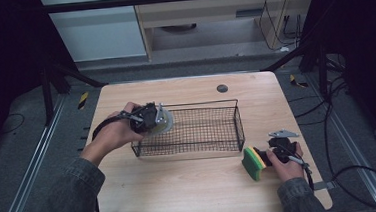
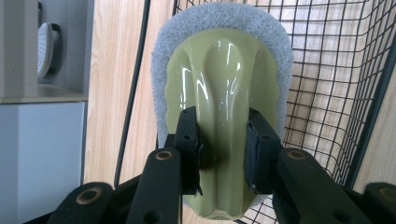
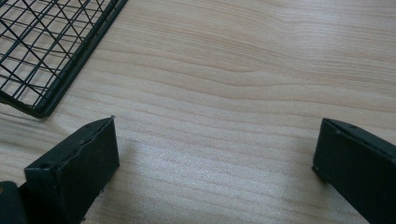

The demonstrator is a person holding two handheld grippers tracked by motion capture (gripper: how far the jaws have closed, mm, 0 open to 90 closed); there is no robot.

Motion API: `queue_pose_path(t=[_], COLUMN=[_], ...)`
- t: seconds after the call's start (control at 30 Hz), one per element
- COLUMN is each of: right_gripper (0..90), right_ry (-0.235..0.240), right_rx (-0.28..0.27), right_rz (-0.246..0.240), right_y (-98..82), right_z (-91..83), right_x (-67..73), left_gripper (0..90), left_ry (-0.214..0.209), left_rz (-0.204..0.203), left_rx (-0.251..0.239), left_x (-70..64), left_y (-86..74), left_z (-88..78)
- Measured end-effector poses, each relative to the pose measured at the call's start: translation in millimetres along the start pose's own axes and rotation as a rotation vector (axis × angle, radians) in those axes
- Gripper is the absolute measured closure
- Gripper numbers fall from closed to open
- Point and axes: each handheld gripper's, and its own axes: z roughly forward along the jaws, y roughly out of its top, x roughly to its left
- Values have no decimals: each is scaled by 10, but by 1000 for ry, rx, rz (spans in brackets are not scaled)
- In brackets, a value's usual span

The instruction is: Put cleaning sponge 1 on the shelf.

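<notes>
Gripping a green-handled scrubber (image 2: 224, 93) over the wire basket (image 1: 237, 125), the left claw (image 2: 224, 149) bears no readable writing; right claw (image 3: 215, 163) open.

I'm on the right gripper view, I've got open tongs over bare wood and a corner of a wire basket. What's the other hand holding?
Observer: The left tongs are shut on the glossy green handle of a scrubber with a grey pad.
Operator: Where's that relative to the basket?
Observer: In the high view it's at the left end of the wire basket; I can't tell if it's inside the rim.
Operator: Anything near my tongs?
Observer: Yes, in the high view a green and yellow sponge stands on edge just in front of the right tongs, near the basket's right front corner.
</notes>
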Motion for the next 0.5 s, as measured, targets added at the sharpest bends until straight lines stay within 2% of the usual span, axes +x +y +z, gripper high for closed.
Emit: queue_pose_path(t=[0.43,0.5], right_gripper=[4,4], right_ry=[-1,-1], right_rx=[0,0], right_rz=[0,0], right_y=[0,0], right_z=[0,0], right_x=[0,0], left_gripper=[700,700], left_ry=[-29,-31], left_rz=[-19,-12], left_rx=[9,14], left_x=[-43,-42], left_y=[-60,-65], left_z=[121,146])
